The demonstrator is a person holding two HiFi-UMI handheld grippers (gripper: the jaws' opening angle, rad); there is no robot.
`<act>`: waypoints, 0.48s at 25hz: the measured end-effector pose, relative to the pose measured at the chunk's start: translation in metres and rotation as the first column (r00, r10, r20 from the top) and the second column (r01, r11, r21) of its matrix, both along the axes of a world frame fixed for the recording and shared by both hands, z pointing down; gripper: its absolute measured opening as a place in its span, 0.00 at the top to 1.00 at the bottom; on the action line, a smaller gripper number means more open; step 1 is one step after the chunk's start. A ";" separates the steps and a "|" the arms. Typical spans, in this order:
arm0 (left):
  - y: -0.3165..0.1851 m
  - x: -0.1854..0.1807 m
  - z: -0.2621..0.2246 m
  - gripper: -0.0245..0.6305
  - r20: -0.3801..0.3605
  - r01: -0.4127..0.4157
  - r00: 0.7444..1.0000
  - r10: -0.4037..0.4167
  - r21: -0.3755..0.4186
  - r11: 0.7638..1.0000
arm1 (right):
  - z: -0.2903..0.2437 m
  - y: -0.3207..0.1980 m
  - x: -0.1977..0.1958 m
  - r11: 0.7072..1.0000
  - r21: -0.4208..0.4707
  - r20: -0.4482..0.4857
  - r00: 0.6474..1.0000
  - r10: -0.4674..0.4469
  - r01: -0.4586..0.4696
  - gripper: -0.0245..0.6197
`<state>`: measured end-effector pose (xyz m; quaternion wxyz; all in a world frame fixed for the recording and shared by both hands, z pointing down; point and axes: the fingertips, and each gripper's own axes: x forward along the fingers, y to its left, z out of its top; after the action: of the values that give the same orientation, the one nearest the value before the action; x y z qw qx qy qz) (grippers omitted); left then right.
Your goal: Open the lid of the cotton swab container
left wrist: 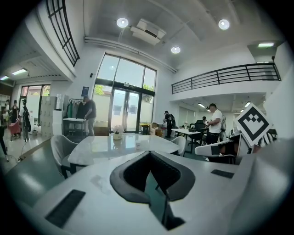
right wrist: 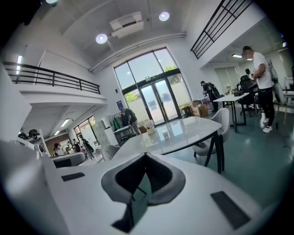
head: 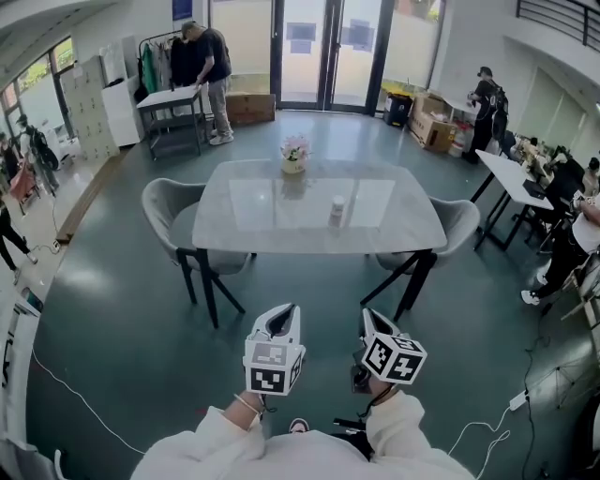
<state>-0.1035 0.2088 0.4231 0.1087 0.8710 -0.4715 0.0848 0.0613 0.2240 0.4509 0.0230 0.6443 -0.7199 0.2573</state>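
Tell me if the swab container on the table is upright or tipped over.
Upright. The container stands on its base on the table, taller than wide in the head view.

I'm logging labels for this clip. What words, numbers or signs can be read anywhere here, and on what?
No text can be read in any view.
On the small container on the table: any label is too small to read.
On the blue sign high at the back: blurred, unreadable.
On the marker cube of the left gripper, and that of the right gripper: black-and-white squares, no letters.
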 end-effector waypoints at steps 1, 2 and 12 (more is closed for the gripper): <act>-0.003 0.001 0.001 0.95 0.001 0.005 1.000 -0.005 -0.001 1.000 | 0.001 -0.004 0.002 1.000 -0.001 0.003 1.000 -0.003 0.003 0.87; -0.006 0.002 0.002 0.95 0.001 0.010 1.000 -0.010 -0.002 1.000 | 0.003 -0.008 0.003 1.000 -0.004 0.005 1.000 -0.007 0.007 0.87; -0.028 0.019 0.014 0.95 0.022 0.014 1.000 -0.013 -0.029 0.999 | 0.018 -0.026 0.020 0.999 -0.033 0.019 1.000 -0.015 0.016 0.87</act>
<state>-0.0842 0.1809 0.4372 0.1168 0.8651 -0.4773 0.1004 0.0812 0.1980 0.4694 0.0288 0.6358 -0.7207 0.2749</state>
